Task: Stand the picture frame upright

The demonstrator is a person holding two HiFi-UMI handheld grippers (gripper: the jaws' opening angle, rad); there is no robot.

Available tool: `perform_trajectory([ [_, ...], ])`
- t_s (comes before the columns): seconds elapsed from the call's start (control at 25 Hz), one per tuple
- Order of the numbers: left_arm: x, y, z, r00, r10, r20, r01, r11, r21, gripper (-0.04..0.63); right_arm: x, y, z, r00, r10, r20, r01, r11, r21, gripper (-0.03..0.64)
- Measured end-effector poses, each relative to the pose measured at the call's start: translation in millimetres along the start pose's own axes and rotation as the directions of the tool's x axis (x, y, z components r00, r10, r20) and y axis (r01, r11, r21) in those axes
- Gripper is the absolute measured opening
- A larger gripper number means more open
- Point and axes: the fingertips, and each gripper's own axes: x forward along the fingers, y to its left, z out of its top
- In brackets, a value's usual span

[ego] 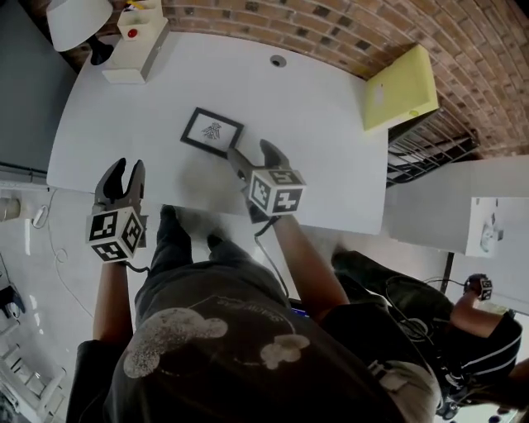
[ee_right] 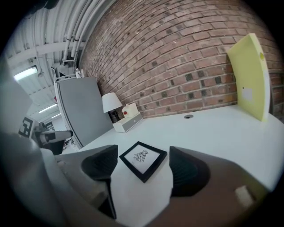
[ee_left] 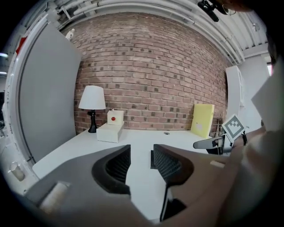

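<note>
A small black picture frame (ego: 212,130) with a white print lies flat on the white table (ego: 314,124). My right gripper (ego: 252,153) hovers just in front of its near right corner, open wide, with nothing between the jaws. In the right gripper view the picture frame (ee_right: 143,160) lies flat a short way ahead, centred between the jaws of the right gripper (ee_right: 143,149). My left gripper (ego: 128,165) is over the table's front left edge, well left of the frame. Its jaws stand partly apart around bare table, so the left gripper (ee_left: 142,155) is open.
A white lamp (ego: 78,21) and a white box with a red button (ego: 136,41) stand at the far left corner. A yellow board (ego: 399,89) leans on the brick wall at the far right. Another person (ego: 479,330) sits off the table's right.
</note>
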Motion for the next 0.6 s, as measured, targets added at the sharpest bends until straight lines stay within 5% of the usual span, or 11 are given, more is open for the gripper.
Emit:
perform_trajectory([
  [0.28, 59.1, 29.6, -12.2, 0.984, -0.151, -0.092, 0.146, 0.988, -0.057, 0.345, 21.9, -9.4, -5.1, 0.989, -0.146, -0.03, 0.148, 0.986, 0.075, 0.356],
  [0.6, 120.8, 51.4, -16.5, 0.934, -0.295, -0.199, 0.298, 0.954, -0.014, 0.397, 48.4, -11.8, -21.8, 0.948, -0.299, -0.113, 0.315, 0.935, 0.162, 0.357],
])
